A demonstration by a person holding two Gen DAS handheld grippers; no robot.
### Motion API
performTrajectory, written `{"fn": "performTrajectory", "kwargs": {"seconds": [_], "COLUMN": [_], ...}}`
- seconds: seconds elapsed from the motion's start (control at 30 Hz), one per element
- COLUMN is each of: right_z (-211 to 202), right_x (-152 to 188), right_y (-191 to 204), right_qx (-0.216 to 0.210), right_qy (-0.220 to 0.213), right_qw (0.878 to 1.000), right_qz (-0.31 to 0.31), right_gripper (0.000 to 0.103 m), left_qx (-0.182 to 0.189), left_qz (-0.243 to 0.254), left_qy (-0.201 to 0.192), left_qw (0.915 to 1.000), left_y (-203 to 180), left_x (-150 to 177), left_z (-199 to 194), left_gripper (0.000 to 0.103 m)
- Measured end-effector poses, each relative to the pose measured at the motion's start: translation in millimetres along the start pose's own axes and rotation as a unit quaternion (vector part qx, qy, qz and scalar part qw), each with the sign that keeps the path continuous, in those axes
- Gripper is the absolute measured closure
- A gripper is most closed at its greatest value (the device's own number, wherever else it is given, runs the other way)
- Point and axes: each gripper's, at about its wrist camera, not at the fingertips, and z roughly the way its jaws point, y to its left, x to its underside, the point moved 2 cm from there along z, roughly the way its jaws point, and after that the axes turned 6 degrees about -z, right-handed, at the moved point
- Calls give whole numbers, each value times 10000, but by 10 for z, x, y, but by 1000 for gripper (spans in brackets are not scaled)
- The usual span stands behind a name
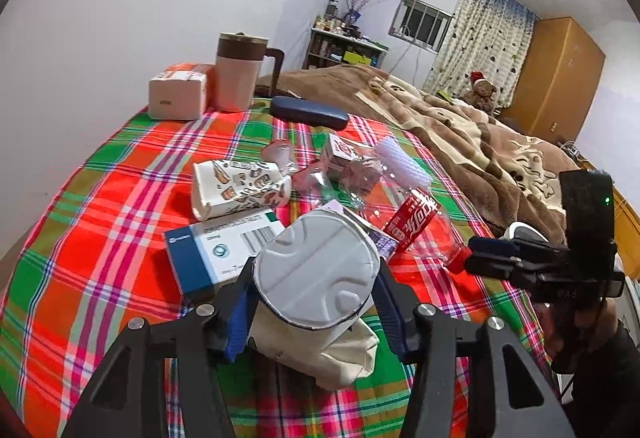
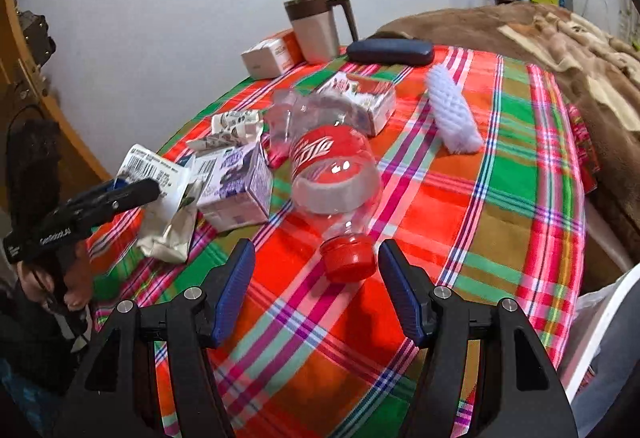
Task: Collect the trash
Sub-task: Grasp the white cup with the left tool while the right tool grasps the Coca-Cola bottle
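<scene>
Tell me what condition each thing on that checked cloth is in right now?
Left gripper: shut on a crumpled cream carton with a grey end, lifted.
Right gripper: open, its fingers either side of the cap.
Clear plastic cola bottle with red label: lying down, red cap on.
Beige lidded mug: upright, lid on.
Dark blue glasses case: closed.
Patterned white carton: crushed, on its side.

Lying near the cloth point(image 2: 500, 197) middle: a cola bottle point(image 2: 334, 173), cap toward the near edge. Resting just left of it: a small carton point(image 2: 240, 189). Sitting behind the bottle: a snack box point(image 2: 372, 97). Lying right of that: a brush point(image 2: 452, 113). Standing at the far edge: a mug point(image 2: 316, 29), a tissue pack point(image 2: 272, 53) leftward, a glasses case point(image 2: 390, 51) rightward.
</scene>
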Motion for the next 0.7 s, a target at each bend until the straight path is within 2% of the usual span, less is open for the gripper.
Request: {"fn": "performTrajectory", "kwargs": {"seconds": [0.1,0.2,0.5,0.7], "right_z": [0,79,383,524], "right_x": [-86,-189,-404,-451], "right_y": [-8,6,108,101], "right_qx": [471,647,831,651], "right_qy": [-139,-168,-61,147], "right_qw": [9988,9977,9958,9975], "right_qz": [-13,-65,-384,-241], "right_gripper": [37,37,37,37], "left_qx": [-62,-99,-16,45], "left_qz": [8,-6,-53,-59], "left_qy": [-33,-49,-18,32], "left_qw": [10000,9999,10000,10000], "left_y": [8,18,63,60], "left_x": [-3,-11,-9,8], "left_z": [-13,-11,32,78], "left_gripper": [49,49,49,49]}}
